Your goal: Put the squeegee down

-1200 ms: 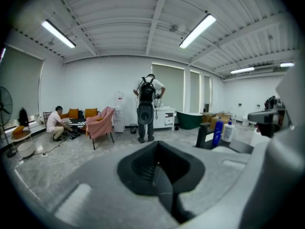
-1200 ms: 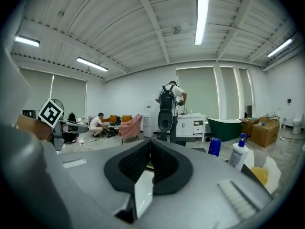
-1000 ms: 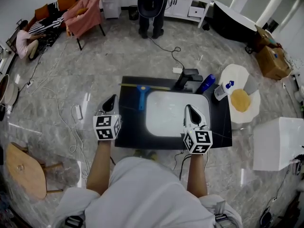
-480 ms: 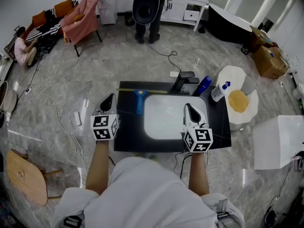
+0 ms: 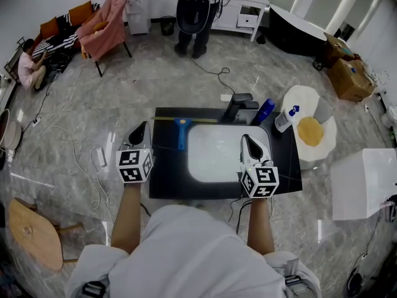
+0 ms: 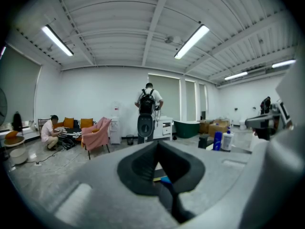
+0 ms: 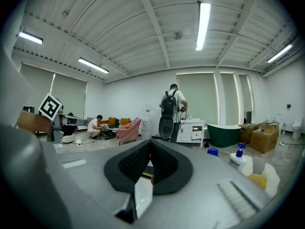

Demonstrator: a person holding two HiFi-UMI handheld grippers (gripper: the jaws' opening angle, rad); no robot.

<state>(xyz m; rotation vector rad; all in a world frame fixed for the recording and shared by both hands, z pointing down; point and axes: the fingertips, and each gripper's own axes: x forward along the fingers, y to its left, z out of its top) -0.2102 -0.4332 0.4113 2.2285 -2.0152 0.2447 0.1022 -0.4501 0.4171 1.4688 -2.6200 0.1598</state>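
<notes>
The blue-handled squeegee lies flat on the black counter, left of the white sink, with its yellow-edged blade along the far edge. My left gripper hovers just left of the counter, shut and empty, a short way from the squeegee. In the left gripper view a bit of the blue handle shows below the left gripper. My right gripper is over the sink's right rim, shut with nothing in it; the right gripper shows its pads meeting.
A black faucet, a blue bottle and a white spray bottle stand at the counter's far right. A round white table and a white box are to the right. A person with a backpack stands beyond.
My left gripper has lifted slightly and drifted a little left. The squeegee stays flat on the counter and the right gripper has held still.
</notes>
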